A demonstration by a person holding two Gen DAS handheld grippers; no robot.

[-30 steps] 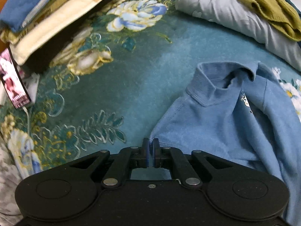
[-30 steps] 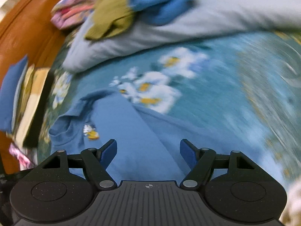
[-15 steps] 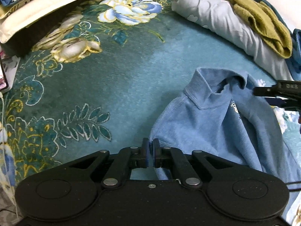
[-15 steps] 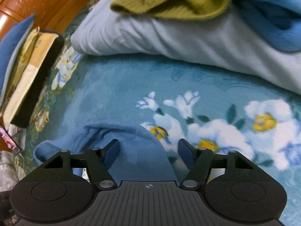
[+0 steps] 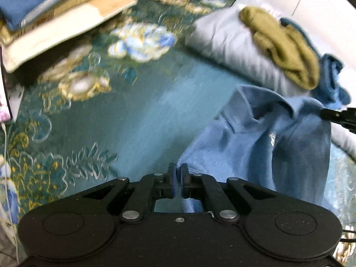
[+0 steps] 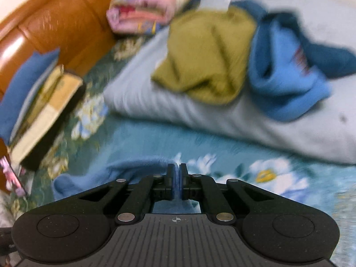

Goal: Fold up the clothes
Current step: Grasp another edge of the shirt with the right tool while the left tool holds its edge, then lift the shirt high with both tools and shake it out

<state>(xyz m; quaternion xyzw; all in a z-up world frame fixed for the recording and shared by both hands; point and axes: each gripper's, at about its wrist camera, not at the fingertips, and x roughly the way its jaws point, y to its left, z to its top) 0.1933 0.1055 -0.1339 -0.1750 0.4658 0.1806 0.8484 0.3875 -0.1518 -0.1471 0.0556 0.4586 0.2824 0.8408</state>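
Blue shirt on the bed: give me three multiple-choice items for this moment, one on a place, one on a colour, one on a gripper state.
1. Where does the olive garment lie?
A. on the grey pillow
B. on the stack of folded clothes
C. under the blue shirt

2. What colour is the bedspread?
A. plain white
B. teal with flowers
C. red striped

3. How does the right gripper stand?
A. wide open
B. out of view
C. shut on the blue shirt

Answers: 1 A, it rests on top of the pillow; 2 B, teal cloth with flower prints; 3 C, blue cloth sits between its closed fingers.
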